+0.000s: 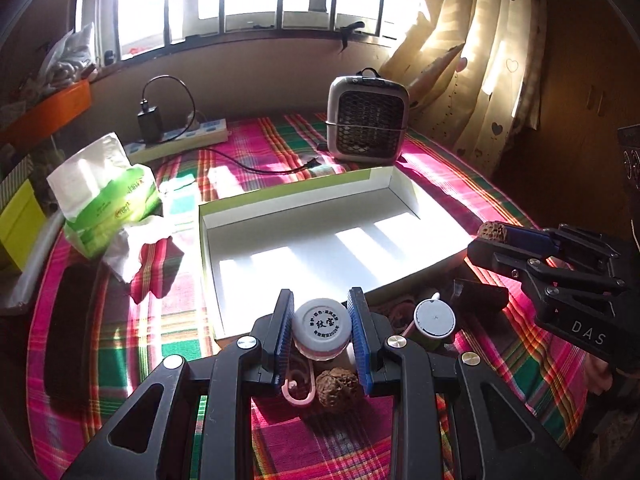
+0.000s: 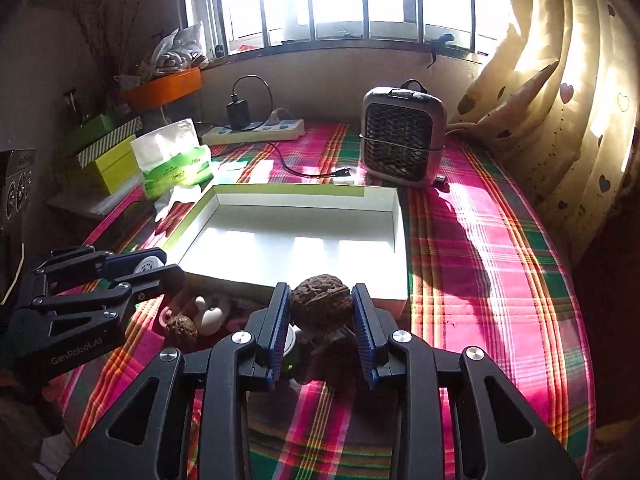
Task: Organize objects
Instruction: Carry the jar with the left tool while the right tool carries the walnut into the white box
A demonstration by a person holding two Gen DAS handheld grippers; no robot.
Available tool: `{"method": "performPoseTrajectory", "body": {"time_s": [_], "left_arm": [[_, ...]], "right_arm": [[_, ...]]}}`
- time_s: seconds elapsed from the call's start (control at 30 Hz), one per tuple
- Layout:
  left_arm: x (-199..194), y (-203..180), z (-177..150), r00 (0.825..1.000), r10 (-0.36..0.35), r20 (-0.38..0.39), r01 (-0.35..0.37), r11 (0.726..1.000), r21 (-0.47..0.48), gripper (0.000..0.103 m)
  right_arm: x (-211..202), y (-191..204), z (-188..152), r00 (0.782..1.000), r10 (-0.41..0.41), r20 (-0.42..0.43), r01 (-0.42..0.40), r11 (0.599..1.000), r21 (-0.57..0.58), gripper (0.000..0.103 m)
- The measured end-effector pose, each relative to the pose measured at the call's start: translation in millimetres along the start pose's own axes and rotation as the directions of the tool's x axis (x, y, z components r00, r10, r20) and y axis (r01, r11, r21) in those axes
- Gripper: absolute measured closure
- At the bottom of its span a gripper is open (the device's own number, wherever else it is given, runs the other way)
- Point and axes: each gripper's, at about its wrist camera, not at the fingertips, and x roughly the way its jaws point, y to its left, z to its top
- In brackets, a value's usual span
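Clamping a small white-lidded jar (image 1: pixel 321 325) between its blue pads, the left gripper (image 1: pixel 321 334) hovers just before the near edge of the shallow white box (image 1: pixel 208 240). At the box's near right corner, the right gripper (image 2: pixel 322 312) pinches a wrinkled walnut (image 2: pixel 321 302). Another walnut (image 1: pixel 337 389) lies on the plaid cloth (image 1: pixel 460 184) below the jar. Beyond the box's far edge stands a grey fan (image 1: pixel 367 120).

The right tongs (image 2: pixel 322 336) grip a walnut (image 2: pixel 321 304) just before the white tray (image 2: pixel 400 216); left of it, the left tongs (image 2: pixel 158 266) clamp a white-lidded jar (image 2: pixel 147 265).
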Motion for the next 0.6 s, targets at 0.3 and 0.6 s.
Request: {"method": "performPoseTrajectory", "body": {"time_s": [0.3, 0.6], "left_arm": [[32, 25, 29, 0.999, 0.04, -0.028, -0.04, 0.999, -0.022, 0.078], [70, 40, 48, 0.995, 0.056, -0.078, -0.059, 0.998, -0.037, 0.078]], "right_arm": [[39, -1, 39, 0.999, 0.013, -0.038, -0.014, 0.999, -0.028, 0.071], [95, -10, 58, 0.992, 0.011, -0.126, -0.014, 1.0, -0.018, 0.071]]}}
